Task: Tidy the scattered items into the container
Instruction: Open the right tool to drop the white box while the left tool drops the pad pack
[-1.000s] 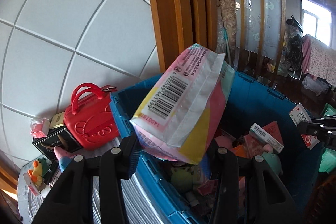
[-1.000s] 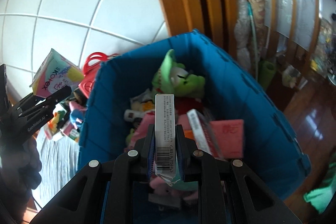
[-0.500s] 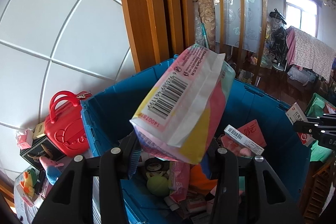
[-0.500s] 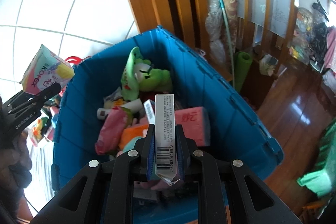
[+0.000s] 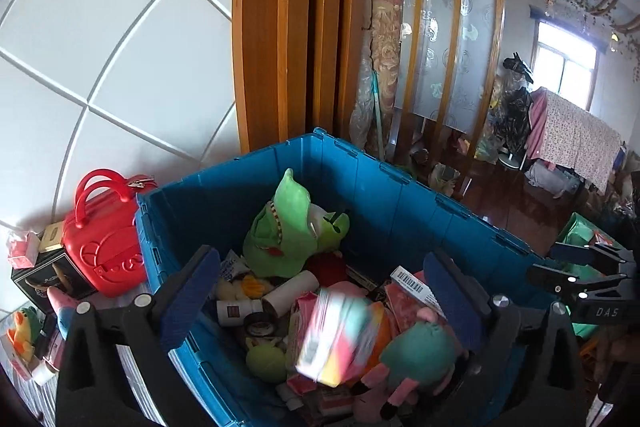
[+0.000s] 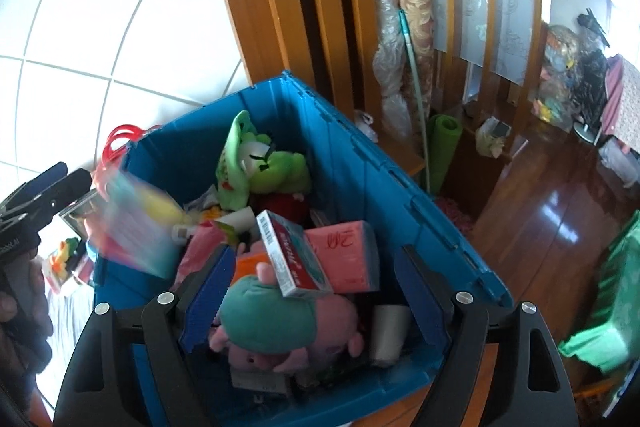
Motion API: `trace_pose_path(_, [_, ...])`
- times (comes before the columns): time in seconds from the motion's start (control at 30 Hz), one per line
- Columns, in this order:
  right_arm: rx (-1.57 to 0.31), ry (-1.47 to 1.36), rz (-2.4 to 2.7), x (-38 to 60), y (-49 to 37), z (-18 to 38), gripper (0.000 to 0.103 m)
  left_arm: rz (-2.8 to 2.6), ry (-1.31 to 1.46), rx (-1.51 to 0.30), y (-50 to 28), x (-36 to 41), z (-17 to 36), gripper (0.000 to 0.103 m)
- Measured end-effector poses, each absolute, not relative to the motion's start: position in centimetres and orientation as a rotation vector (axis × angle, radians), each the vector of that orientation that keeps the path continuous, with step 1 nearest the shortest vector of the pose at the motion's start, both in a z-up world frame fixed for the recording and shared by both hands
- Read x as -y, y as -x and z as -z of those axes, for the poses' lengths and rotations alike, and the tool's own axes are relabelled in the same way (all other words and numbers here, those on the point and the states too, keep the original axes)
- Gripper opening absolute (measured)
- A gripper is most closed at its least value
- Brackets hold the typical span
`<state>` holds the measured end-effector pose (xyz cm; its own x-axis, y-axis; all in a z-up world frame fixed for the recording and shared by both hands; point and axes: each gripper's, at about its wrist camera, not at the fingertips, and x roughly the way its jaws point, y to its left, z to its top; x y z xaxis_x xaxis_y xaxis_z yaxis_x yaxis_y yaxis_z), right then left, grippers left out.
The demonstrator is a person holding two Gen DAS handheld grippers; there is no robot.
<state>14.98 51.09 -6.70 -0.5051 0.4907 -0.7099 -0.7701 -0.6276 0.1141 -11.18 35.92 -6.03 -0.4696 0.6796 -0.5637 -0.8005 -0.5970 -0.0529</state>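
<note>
The blue plastic crate (image 5: 404, 187) holds several items, among them a green plush (image 5: 288, 227) and a pink pig plush (image 6: 280, 331). My left gripper (image 5: 320, 301) is open above the crate. The pink-and-yellow packet (image 5: 340, 335) is blurred in mid-fall below it, and shows blurred at the crate's left wall in the right wrist view (image 6: 132, 223). My right gripper (image 6: 312, 299) is open above the crate (image 6: 360, 163). The red-and-white box (image 6: 292, 255) lies tilted on the pile in front of it.
Left of the crate a red handbag (image 5: 104, 247), a black box (image 5: 52, 275), a duck toy (image 5: 24, 331) and small packets lie on the table. A tiled wall and a wooden door frame (image 5: 276, 27) stand behind. A wooden floor lies to the right.
Both grippers have opened. The left one let go of the pink-and-yellow packet, now falling into the crate. The right one let go of the red-and-white box, now on the pile.
</note>
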Motion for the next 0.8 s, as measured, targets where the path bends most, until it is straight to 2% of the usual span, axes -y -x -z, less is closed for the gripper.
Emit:
trace_pose_path(0.37, [-0.532,0.852,-2.222,-49.5,-12.7,6.4,0.082,-2.226,0.717,-0.252,12.4,-31.4,5.6,0.103])
trace_pose_path(0.8, [-0.480,0.893,-2.410,-46.0,-5.6,5.9,0.082,-2.411,0.760,-0.253,13.8,-23.4,5.6,0.103])
